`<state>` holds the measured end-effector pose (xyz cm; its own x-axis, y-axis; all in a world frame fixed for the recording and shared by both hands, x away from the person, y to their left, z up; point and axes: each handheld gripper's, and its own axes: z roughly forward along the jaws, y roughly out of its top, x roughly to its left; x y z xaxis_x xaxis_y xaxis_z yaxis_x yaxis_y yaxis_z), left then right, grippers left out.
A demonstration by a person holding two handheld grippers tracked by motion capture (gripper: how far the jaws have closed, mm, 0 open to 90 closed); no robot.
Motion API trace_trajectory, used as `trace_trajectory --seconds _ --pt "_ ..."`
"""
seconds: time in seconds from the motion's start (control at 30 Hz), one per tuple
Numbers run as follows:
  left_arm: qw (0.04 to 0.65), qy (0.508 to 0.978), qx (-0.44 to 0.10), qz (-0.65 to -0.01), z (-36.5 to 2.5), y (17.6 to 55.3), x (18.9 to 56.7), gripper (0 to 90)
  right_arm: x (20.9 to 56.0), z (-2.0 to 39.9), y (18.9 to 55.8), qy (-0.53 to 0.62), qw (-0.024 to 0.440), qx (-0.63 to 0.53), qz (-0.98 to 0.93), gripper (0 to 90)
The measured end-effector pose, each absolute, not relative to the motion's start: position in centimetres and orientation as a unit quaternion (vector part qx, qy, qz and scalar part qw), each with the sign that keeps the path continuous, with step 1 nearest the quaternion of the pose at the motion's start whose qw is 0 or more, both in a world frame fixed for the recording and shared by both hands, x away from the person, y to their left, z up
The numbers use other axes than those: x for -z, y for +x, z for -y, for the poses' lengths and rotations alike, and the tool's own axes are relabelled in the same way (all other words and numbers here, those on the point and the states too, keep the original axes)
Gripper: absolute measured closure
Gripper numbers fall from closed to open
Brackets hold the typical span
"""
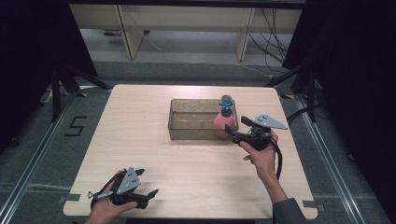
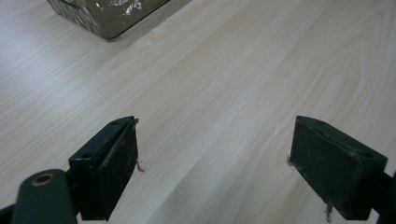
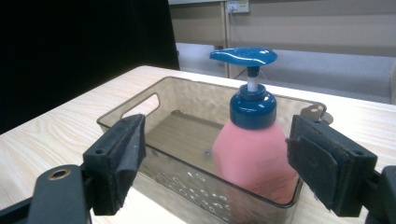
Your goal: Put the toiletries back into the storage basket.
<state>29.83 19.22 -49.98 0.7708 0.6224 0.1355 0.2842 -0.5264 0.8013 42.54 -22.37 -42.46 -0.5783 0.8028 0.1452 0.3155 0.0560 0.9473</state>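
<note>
Pink pump bottle (image 3: 254, 158) w/ blue pump head (image 3: 244, 55) stands upright inside the clear tinted bin (image 1: 187, 122), at the bin's 3 o'clock end in high view, body against or v. close to that end wall. Bin sits mid-tabletop (image 1: 140, 154), slightly toward 1 o'clock.

Handling, my read: plastic, prob part-full so moderate weight, body smooth + maybe slick, tapered shoulder. Pump head is the weak point, don't lift by spout. Best hold = across the body below the collar, from above since bin walls block low side access. Bin itself looks light, may slide if nudged.

Right gripper (image 3: 215, 163): just outside bin's 3 o'clock end, aimed at the bottle, jaws wide apart, nothing held; bottle lines up between them but beyond the wall. Hand wrapped on grip, forearm in from 5 o'clock.

Left gripper (image 2: 212, 163): low over the tabletop edge at 7 o'clock, jaws wide, empty, well apart from bin.
</note>
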Motion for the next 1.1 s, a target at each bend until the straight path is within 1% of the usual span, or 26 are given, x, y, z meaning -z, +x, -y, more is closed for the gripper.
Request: trace_trajectory --seconds 0.07,0.13,0.17,0.23,0.3,0.33,0.37,0.4,0.43,0.5,0.53,0.6,0.73,0.77,0.83,0.9,1.03,1.1 --pt "0.407 0.848 -0.208 -0.267 -19.2 29.8 50.0 14.8 42.5 22.3 42.3 0.411 0.211 -0.556 -0.691 20.7" --pt "0.415 0.842 -0.207 -0.276 -19.1 29.8 50.1 14.8 42.6 22.5 42.3 0.398 0.222 -0.555 -0.696 20.7" --pt "0.415 0.842 -0.208 -0.276 -19.1 29.8 50.1 14.8 42.6 22.3 42.1 0.411 0.21 -0.557 -0.69 20.7" --pt "0.408 0.847 -0.209 -0.27 -19.2 29.8 50.0 14.8 42.6 22.5 42.1 0.406 0.213 -0.554 -0.695 20.7" --pt "0.416 0.842 -0.206 -0.275 -19.1 29.8 50.1 14.8 42.6 22.4 41.8 0.411 0.21 -0.556 -0.691 20.8" --pt "0.407 0.848 -0.209 -0.267 -19.2 29.8 50.0 14.8 42.7 22.5 41.9 0.4 0.217 -0.556 -0.696 20.8" --pt "0.413 0.844 -0.207 -0.273 -19.1 29.8 50.0 14.8 42.7 22.5 41.9 0.401 0.218 -0.556 -0.694 20.8" --pt "0.406 0.849 -0.208 -0.266 -19.3 29.8 50.0 14.8 42.7 22.4 41.6 0.41 0.208 -0.558 -0.691 20.8" --pt "0.415 0.842 -0.208 -0.276 -19.1 29.7 50.1 14.8 42.7 22.6 41.6 0.406 0.212 -0.554 -0.695 20.8" --pt "0.417 0.842 -0.205 -0.275 -19.1 29.8 50.1 14.9 42.8 22.5 41.4 0.411 0.208 -0.557 -0.692 20.8" --pt "0.417 0.841 -0.206 -0.275 -19.1 29.8 50.1 14.8 42.8 22.5 41.4 0.405 0.213 -0.556 -0.694 20.8" --pt "0.417 0.841 -0.206 -0.276 -19.1 29.8 50.1 14.8 42.8 22.5 41.2 0.408 0.205 -0.558 -0.693 20.8" --pt "0.417 0.841 -0.205 -0.276 -19.1 29.8 50.1 14.8 42.9 22.5 40.8 0.409 0.206 -0.553 -0.696 20.8" --pt "0.417 0.841 -0.206 -0.276 -19.1 29.8 50.1 14.9 43.0 22.6 40.9 0.4 0.212 -0.555 -0.698 20.8" --pt "0.417 0.841 -0.206 -0.276 -19.1 29.8 50.1 14.9 43.0 22.6 40.7 0.406 0.204 -0.555 -0.697 20.8" --pt "0.417 0.841 -0.206 -0.276 -19.1 29.8 50.1 14.8 43.1 22.7 40.7 0.399 0.212 -0.554 -0.699 20.8" --pt "0.417 0.841 -0.206 -0.276 -19.1 29.8 50.0 14.8 43.1 22.8 40.1 0.412 0.196 -0.553 -0.697 20.8" --pt "0.417 0.841 -0.206 -0.276 -19.1 29.8 50.0 14.8 43.3 23.0 40.2 0.402 0.209 -0.552 -0.7 20.8"
